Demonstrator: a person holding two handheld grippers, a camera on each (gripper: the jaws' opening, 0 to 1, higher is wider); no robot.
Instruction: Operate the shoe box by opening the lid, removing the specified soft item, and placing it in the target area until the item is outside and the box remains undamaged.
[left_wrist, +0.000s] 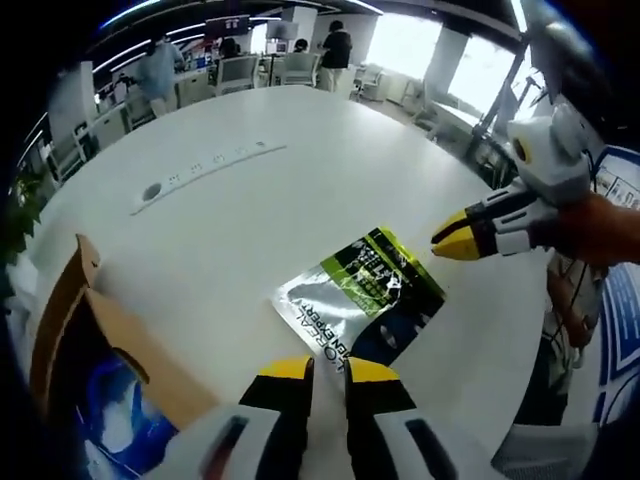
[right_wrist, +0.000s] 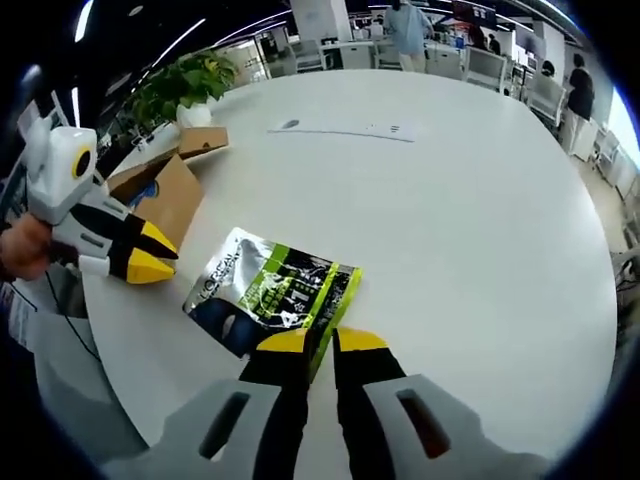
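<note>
In the left gripper view the left gripper (left_wrist: 330, 372) rises from the bottom centre, its yellow-tipped jaws close together with a narrow gap and nothing held between them; the tips sit just at the near edge of the pouch (left_wrist: 362, 296). In the right gripper view the right gripper (right_wrist: 322, 343) is seen at the bottom centre, jaws likewise nearly together with only a slim gap; a corner of the pouch (right_wrist: 272, 290) lies at or just under the tips, and whether it is pinched cannot be told.

The soft item — a flat foil pouch, silver with green and dark print — is laid on the white table (left_wrist: 250, 210), outside the box. The open shoe box (left_wrist: 100, 360) is seen at the lower left of the left gripper view, its brown cardboard flap raised and something blue inside, well apart from the pouch.

The placing step is judged to be at or near its end: the lid is open and the item is out. The next move calls for any remaining hold to be released and both grippers to be lifted away without dragging the pouch or knocking the box.

In the left gripper view the pouch's long axis runs from lower left to upper right; its green printed end points to the upper right.
</note>
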